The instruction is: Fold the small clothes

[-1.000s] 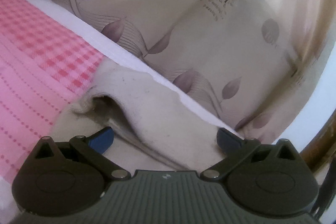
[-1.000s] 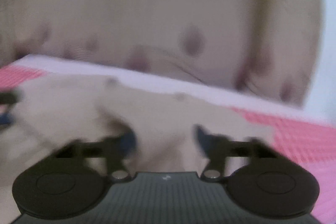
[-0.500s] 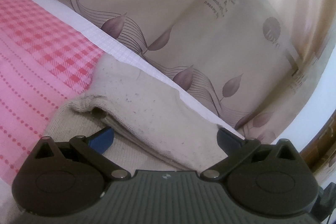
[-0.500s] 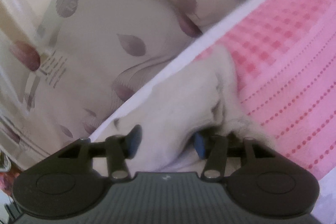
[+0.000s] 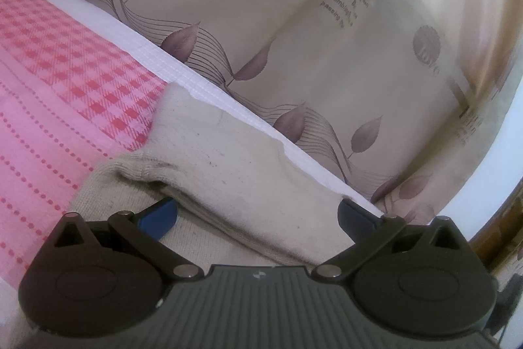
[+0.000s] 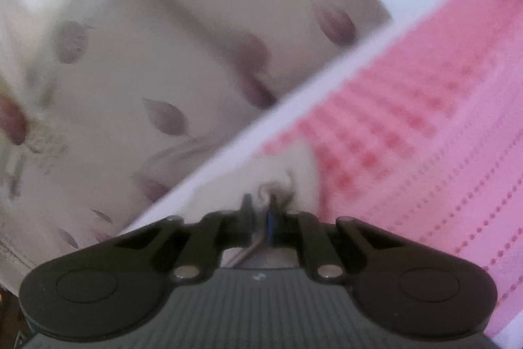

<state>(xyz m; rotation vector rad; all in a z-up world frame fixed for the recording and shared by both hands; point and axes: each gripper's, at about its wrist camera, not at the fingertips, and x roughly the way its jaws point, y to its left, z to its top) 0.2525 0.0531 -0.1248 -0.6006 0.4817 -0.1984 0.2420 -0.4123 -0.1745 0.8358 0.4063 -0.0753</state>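
Where the beige garment (image 5: 228, 172) lies folded over itself, low and centre in the left wrist view, it rests on a pink checked cloth (image 5: 59, 80). Over it, the left gripper (image 5: 258, 215) gapes wide, holding nothing. Lower centre, blurred, the right gripper (image 6: 261, 215) pinches a bunched garment edge (image 6: 294, 172). Behind hangs a leaf-print curtain (image 5: 294, 38).

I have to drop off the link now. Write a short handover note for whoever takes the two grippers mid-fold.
Left gripper: open, its fingers either side of the beige garment, gripping nothing.
Right gripper: shut on a pinch of the same beige garment; the view is blurred.
Garment lies on the pink checked cloth, near the white edge by the leaf-print curtain.
Done: one layer already lies doubled over.
Left: finish the fold, then release.
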